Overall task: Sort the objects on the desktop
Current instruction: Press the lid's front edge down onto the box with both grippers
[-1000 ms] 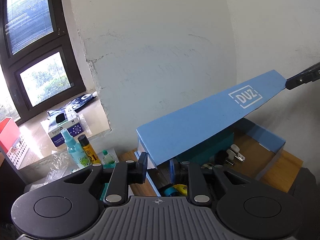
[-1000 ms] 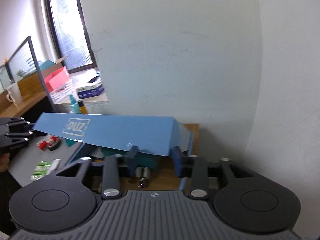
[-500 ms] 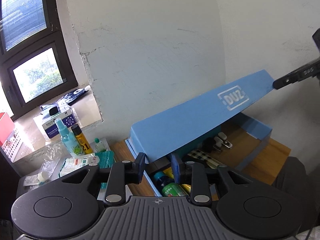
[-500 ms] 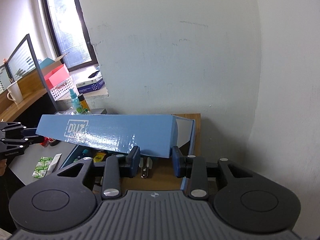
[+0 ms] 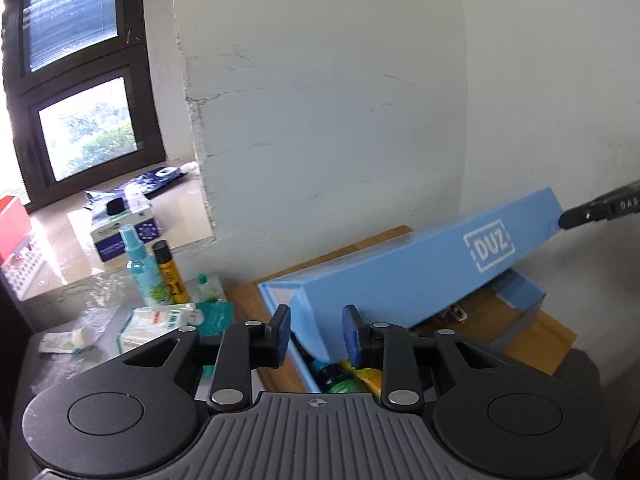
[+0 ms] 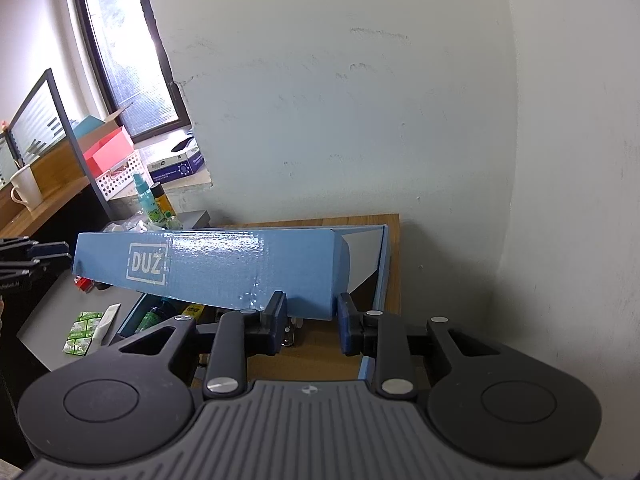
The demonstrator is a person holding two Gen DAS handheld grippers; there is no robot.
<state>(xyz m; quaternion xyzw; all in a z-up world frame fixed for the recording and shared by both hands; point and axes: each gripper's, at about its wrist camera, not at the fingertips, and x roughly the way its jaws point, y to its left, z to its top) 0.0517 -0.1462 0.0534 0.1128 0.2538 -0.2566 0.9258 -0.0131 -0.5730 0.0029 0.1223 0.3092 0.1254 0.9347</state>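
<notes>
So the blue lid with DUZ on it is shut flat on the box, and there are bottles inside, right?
Not quite. The blue lid is tilted up, part-open over the box, not shut flat. The left wrist view shows the gap under it. Bottles do sit inside.

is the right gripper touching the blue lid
Touching. In the left wrist view the right gripper has its dark tip butted against the raised far corner of the blue lid, and no gap shows between them.
</notes>
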